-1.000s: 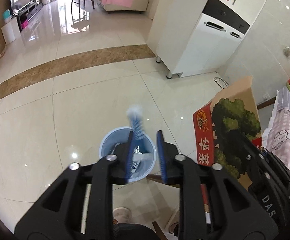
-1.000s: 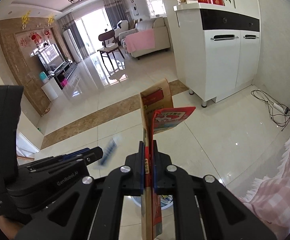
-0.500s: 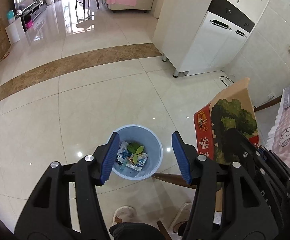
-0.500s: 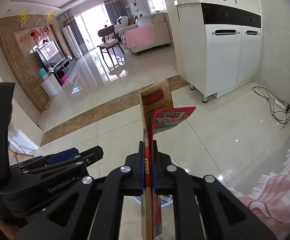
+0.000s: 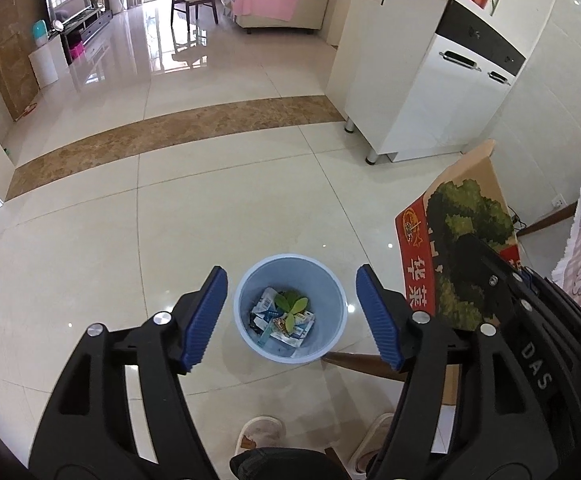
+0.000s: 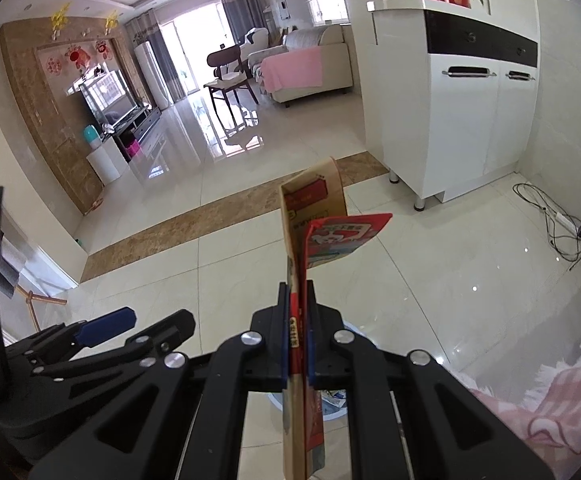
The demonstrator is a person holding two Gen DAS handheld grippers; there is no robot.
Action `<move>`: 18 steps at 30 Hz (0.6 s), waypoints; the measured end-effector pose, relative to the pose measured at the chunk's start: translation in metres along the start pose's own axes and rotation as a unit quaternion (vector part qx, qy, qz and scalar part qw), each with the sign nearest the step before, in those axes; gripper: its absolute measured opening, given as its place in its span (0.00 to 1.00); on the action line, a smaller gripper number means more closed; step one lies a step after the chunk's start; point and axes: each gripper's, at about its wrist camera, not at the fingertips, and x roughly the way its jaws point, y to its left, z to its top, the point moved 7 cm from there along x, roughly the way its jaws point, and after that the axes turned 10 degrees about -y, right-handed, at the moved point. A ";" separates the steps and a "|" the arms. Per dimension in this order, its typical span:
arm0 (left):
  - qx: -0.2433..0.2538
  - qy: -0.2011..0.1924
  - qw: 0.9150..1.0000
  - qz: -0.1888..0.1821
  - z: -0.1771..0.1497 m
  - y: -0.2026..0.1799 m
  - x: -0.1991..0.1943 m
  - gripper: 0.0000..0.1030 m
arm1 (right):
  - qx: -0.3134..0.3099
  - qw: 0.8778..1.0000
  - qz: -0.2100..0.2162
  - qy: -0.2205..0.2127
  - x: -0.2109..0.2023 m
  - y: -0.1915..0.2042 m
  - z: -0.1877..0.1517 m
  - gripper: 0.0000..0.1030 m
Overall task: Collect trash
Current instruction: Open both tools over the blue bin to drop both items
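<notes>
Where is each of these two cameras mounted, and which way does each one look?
Left wrist: on the left gripper, looking steeply down at the blue bin; its opening jaws are empty, and slippers show below.
Right wrist: on the right gripper, facing the living room, jaws clamped on the flattened carton.
Shared: white cabinet, pink-draped sofa, the carton, each other's gripper.

**Flattened carton clamped above tiled floor**

The right gripper pinches a flattened cardboard carton edge-on, a red flap jutting right. Left of the carton, the left gripper; beyond it, a white cabinet.
</notes>
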 end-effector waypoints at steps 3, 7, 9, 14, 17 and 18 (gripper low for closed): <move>-0.003 -0.009 1.000 0.008 0.005 0.007 -0.003 0.65 | -0.007 1.000 0.003 0.001 0.006 0.005 0.004 0.07; -0.002 -0.020 1.000 0.022 0.010 0.015 -0.007 0.66 | -0.014 1.000 0.001 -0.007 0.014 0.011 0.013 0.10; -0.006 -0.021 0.999 0.023 0.011 0.018 -0.008 0.66 | -0.015 1.000 -0.005 -0.009 0.018 0.012 0.016 0.13; -0.010 -0.024 0.999 0.025 0.013 0.020 -0.010 0.66 | -0.014 1.000 -0.009 -0.022 0.019 0.012 0.021 0.32; -0.010 -0.028 0.999 0.025 0.014 0.019 -0.014 0.66 | -0.016 0.999 -0.011 -0.026 0.015 0.013 0.022 0.36; -0.008 -0.030 0.999 0.026 0.015 0.019 -0.015 0.67 | -0.016 0.999 -0.011 -0.026 0.013 0.012 0.022 0.36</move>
